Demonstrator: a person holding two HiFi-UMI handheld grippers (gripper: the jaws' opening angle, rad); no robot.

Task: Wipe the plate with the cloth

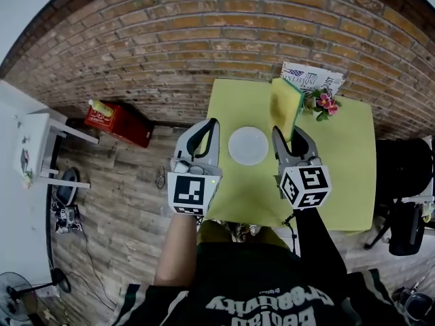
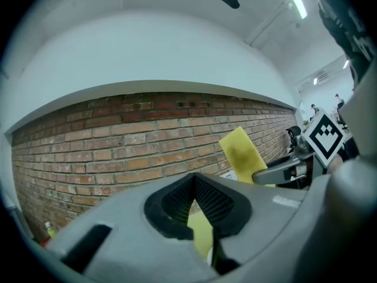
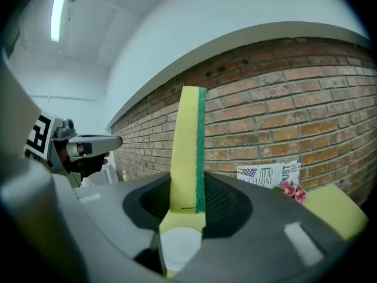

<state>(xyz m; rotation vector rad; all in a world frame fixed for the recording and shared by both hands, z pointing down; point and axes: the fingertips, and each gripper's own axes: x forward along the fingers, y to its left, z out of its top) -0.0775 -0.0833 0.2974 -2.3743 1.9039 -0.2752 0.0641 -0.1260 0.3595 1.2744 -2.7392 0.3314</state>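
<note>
A white plate [image 1: 248,145] lies empty on the yellow-green table [image 1: 346,175]. My right gripper [image 1: 285,133] hangs just right of the plate, shut on a yellow sponge [image 1: 286,102] with a green scrub face, which stands upright above the table. In the right gripper view the sponge [image 3: 187,152] rises between the jaws, with the plate [image 3: 179,246] low beneath it. My left gripper [image 1: 212,124] hovers at the table's left edge, beside the plate; its jaws meet with nothing in them. The left gripper view shows the sponge [image 2: 241,152] off to the right.
A folded newspaper [image 1: 312,79] and a small bunch of pink flowers [image 1: 325,102] sit at the table's far edge by the brick wall. A red box [image 1: 119,122] stands on the wooden floor to the left. A black chair [image 1: 404,175] is at the right.
</note>
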